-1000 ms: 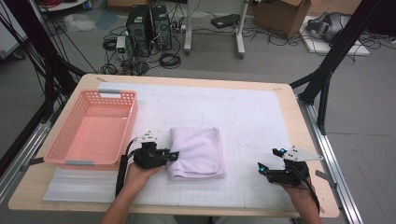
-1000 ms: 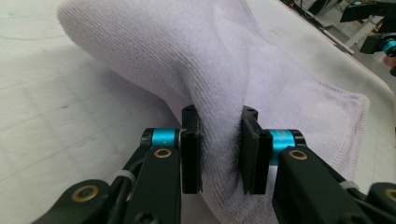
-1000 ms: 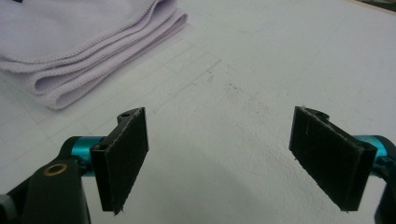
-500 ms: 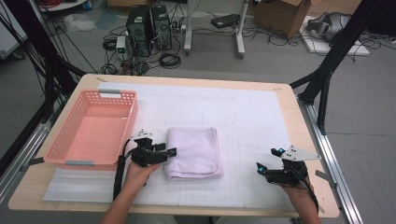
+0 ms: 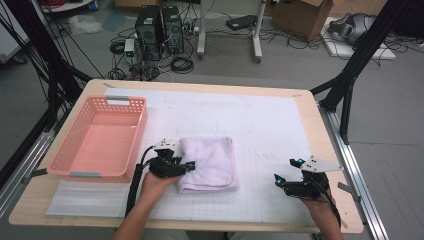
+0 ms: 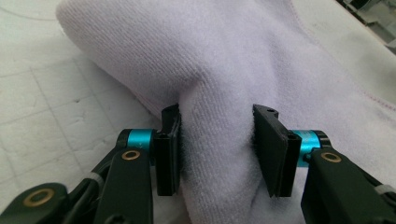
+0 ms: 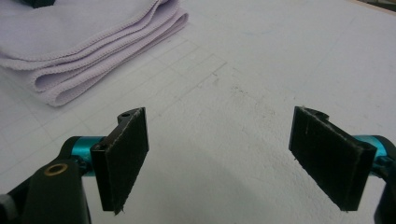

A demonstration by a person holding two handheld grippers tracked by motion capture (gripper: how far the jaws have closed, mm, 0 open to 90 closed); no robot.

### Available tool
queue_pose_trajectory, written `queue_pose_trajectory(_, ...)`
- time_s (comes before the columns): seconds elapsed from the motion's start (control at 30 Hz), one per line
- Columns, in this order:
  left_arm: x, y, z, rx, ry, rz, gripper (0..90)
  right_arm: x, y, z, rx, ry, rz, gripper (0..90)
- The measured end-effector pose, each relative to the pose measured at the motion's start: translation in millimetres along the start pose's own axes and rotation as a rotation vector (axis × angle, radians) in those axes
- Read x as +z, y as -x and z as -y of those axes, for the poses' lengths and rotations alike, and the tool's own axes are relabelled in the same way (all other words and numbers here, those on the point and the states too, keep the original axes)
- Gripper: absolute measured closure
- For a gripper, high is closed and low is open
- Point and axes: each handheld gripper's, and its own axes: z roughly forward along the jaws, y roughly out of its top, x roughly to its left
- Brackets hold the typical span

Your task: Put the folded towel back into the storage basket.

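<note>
A folded pale lilac towel (image 5: 212,157) lies on the white gridded mat (image 5: 260,120) near the table's middle. At its left edge, my left gripper (image 5: 189,166) points right into the cloth. In the left gripper view, a raised ridge of the towel (image 6: 219,70) fills the gap of the left gripper (image 6: 217,149), and both pads press on it. Its jaws have just been closing, with the towel between them. My right gripper (image 5: 286,171) rests at the front right, apart from the towel. In the right gripper view, the right gripper (image 7: 219,154) stands open over bare mat, with the towel (image 7: 70,42) farther off.
A pink plastic basket (image 5: 75,175) with nothing in it stands at the table's left, close to my left hand. Black frame posts rise beside the table (image 5: 330,210). Computers, cables and boxes lie on the floor beyond its far edge.
The left gripper drew back a little to the left off the towel's edge, then came back onto it with narrower jaws. The right gripper has kept still.
</note>
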Motion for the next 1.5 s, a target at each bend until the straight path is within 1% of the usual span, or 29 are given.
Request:
queue_pose_trajectory(0.03, 0.0, -0.8, -0.3, -0.007, -0.002, 0.001, 55.6, 0.4, 0.0, 0.0, -0.002, 0.001, 0.0, 18.9)
queue_pose_trajectory(0.1, -0.7, -1.3, -0.3, -0.002, -0.001, 0.009, 56.6, 1.1, -0.3, -0.4, -0.007, 0.001, 0.001, 19.0)
queue_pose_trajectory(0.17, -1.3, -1.3, -0.4, -0.014, 0.002, 0.019, 63.5, 1.9, -0.9, -0.7, -0.009, -0.003, -0.003, 19.0)
queue_pose_trajectory(0.2, -1.4, -0.8, -0.2, -0.013, 0.006, 0.018, 66.0, 2.2, -0.9, -0.9, -0.013, -0.002, -0.003, 19.0)
queue_pose_trajectory(0.3, -2.8, 0.6, 0.6, 0.004, 0.025, 0.017, 68.8, 2.2, -1.2, -1.0, -0.011, -0.003, -0.006, 19.0)
queue_pose_trajectory(0.4, -5.5, 1.5, 1.4, 0.034, 0.057, 0.03, 70.0, 1.7, -0.4, -0.6, -0.006, 0.0, -0.004, 19.0)
queue_pose_trajectory(0.5, -9.5, 3.0, 1.9, 0.078, 0.11, 0.053, 70.6, 0.8, 0.4, -0.4, -0.005, 0.003, -0.001, 19.0)
queue_pose_trajectory(0.63, -17.4, 8.5, 0.3, 0.164, 0.19, 0.091, 70.9, -0.1, 0.8, -0.5, -0.001, 0.007, 0.001, 19.0)
queue_pose_trajectory(0.67, -19.6, 10.0, -0.7, 0.193, 0.203, 0.098, 70.9, -0.3, 0.8, -0.6, 0.0, 0.007, 0.001, 19.0)
queue_pose_trajectory(0.7, -21.4, 12.0, -1.5, 0.213, 0.218, 0.105, 71.0, -0.3, 0.7, -0.7, -0.001, 0.006, -0.001, 19.0)
queue_pose_trajectory(0.83, -27.7, 20.4, -6.1, 0.288, 0.259, 0.123, 70.9, 0.1, 0.3, -0.9, -0.004, 0.006, -0.003, 19.0)
queue_pose_trajectory(0.97, -34.8, 29.3, -10.9, 0.362, 0.288, 0.149, 71.0, -0.3, 0.3, -1.2, -0.004, 0.007, -0.001, 19.0)
queue_pose_trajectory(1.13, -44.1, 37.5, -14.8, 0.436, 0.335, 0.175, 71.0, -0.4, 0.4, -0.9, 0.003, 0.011, -0.002, 19.0)
queue_pose_trajectory(1.3, -52.0, 40.4, -16.1, 0.45, 0.368, 0.197, 71.0, -1.2, 1.1, -1.1, 0.003, 0.017, 0.002, 19.0)
queue_pose_trajectory(1.43, -57.9, 41.3, -15.4, 0.453, 0.386, 0.202, 71.0, -1.1, 1.6, -0.9, 0.001, 0.019, 0.002, 19.0)
queue_pose_trajectory(1.5, -61.6, 41.2, -15.4, 0.452, 0.396, 0.204, 71.0, -1.1, 1.2, -0.7, 0.009, 0.015, 0.001, 19.0)
